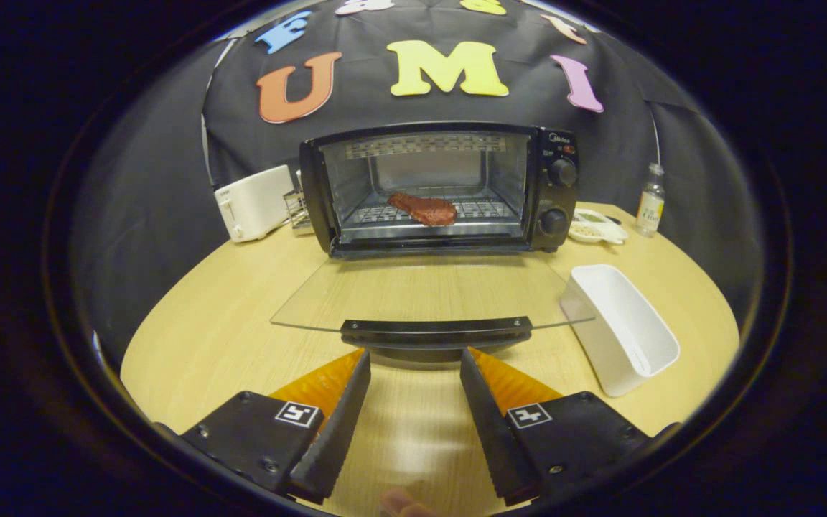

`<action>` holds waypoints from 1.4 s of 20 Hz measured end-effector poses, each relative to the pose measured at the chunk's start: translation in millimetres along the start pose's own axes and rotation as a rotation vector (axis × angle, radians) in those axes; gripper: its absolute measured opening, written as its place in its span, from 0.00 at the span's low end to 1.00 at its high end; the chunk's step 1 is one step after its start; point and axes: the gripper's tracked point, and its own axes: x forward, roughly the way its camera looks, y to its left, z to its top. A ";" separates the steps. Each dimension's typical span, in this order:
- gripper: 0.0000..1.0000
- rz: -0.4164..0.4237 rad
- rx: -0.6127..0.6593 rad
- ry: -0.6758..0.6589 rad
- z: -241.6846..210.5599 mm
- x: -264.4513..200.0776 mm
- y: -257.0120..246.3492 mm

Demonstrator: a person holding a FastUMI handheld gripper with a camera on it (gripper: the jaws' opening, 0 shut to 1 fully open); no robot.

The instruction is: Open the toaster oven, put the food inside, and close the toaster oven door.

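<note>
the gripper [415,359] hangs low over the wooden table [205,337] with its two fingers spread apart and nothing between them but bare tabletop. just ahead of the fingertips sits the dark handle [435,332] of the toaster oven door [428,291], a clear glass pane folded all the way down and lying flat toward the fingers. beyond the door stands the toaster oven [438,188], black-bodied with a shiny metal cavity and two round knobs down its right panel. the food [423,209], a flat reddish-brown slab like a piece of meat, lies on the wire rack inside, straight ahead of the gap between the fingers. ahead and to the right of the right finger lies an oblong white container [622,327]. a white toaster [254,202] stands left of the oven; a small dish [598,226] and a little bottle [650,199] stand to its right.
</note>
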 end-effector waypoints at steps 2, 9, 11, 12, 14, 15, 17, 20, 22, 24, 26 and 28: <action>0.80 -0.012 0.008 0.007 0.7 4.3 -0.3; 0.80 -0.036 0.013 -0.062 18.9 -2.9 2.2; 0.80 -0.049 -0.001 -0.086 27.1 -6.7 2.6; 0.80 -0.056 -0.009 -0.094 27.7 -7.1 2.8; 0.80 -0.072 -0.017 -0.108 32.4 -8.9 1.6; 0.80 -0.079 -0.027 -0.113 34.8 -9.6 1.9; 0.80 -0.085 -0.037 -0.147 47.8 -14.0 4.3; 0.80 -0.088 -0.066 -0.222 73.8 -21.6 3.8; 0.83 -0.088 -0.088 -0.261 91.3 -24.6 5.5; 0.83 -0.088 -0.105 -0.292 108.3 -25.7 5.9; 0.84 -0.088 -0.098 -0.321 126.8 -25.2 7.3; 0.84 -0.092 -0.097 -0.343 145.3 -22.1 9.4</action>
